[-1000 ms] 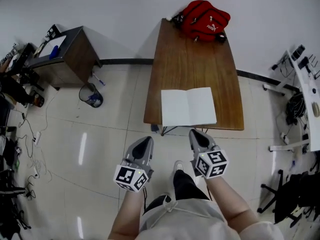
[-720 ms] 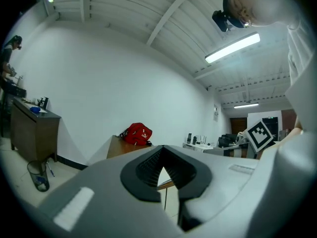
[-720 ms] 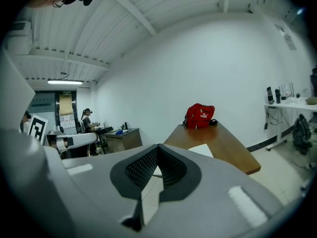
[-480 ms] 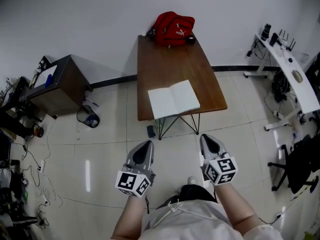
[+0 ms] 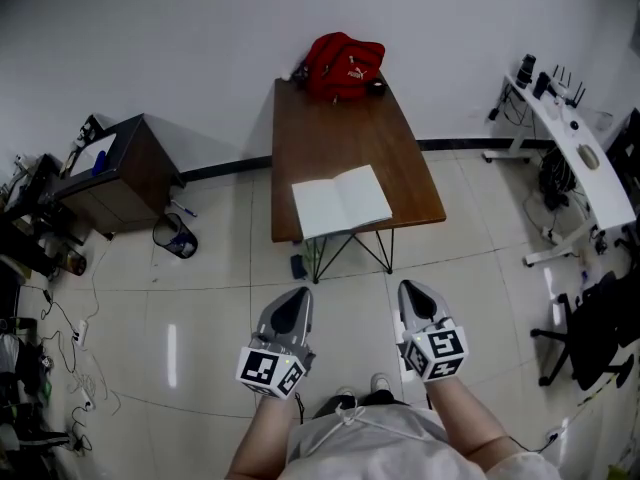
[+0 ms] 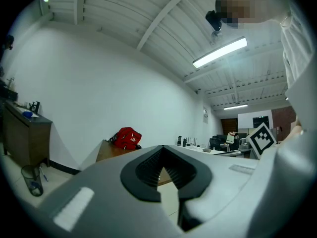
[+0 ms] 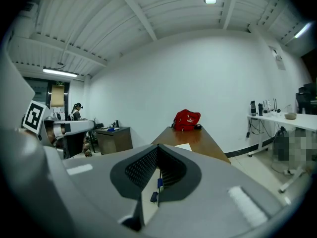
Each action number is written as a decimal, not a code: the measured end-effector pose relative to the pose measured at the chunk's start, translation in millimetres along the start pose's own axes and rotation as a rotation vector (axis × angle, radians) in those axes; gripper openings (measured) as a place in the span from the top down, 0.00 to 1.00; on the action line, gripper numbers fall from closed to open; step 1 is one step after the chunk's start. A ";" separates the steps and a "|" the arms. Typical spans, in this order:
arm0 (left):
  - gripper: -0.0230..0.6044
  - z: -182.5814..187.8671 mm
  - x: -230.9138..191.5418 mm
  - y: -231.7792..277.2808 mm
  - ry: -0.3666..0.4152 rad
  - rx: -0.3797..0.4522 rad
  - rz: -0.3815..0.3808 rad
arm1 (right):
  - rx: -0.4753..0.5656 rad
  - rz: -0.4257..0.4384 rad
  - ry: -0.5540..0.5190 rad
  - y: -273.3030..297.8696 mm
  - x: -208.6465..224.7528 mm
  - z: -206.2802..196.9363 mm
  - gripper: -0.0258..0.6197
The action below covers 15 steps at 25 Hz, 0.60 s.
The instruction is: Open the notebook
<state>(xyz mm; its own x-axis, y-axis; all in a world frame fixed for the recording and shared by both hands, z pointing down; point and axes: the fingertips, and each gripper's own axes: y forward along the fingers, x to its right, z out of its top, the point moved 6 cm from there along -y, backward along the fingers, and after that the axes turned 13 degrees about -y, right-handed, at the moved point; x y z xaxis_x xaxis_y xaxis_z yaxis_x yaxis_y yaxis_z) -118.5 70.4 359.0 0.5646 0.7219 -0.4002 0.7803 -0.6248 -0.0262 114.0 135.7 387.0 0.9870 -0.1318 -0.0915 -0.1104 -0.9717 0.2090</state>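
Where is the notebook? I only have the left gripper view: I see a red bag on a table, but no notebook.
Observer: The notebook lies at the near end of the table, already open, blank pages up.
Operator: Is either claw touching it?
Observer: No. In the head view the left claw and right claw both hang over the floor, short of the table.
Operator: Is the right claw carrying anything?
Observer: No. Its own view shows the jaws shut with nothing between them.

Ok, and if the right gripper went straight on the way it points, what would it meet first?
Probably the near end of the wooden table, close to the open notebook. Only floor seems to lie before it, though height and depth are hard to judge.
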 end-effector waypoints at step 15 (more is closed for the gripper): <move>0.95 -2.7 17.8 -4.0 0.033 0.000 0.005 | 0.035 0.037 -0.059 -9.7 -7.9 9.1 0.96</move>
<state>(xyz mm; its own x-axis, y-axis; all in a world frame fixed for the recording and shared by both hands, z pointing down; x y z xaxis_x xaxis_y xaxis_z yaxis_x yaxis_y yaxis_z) -110.9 86.5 354.4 0.5770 0.7284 -0.3695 0.7776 -0.6283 -0.0244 106.2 144.3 376.8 0.9737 -0.1783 -0.1421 -0.1519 -0.9721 0.1788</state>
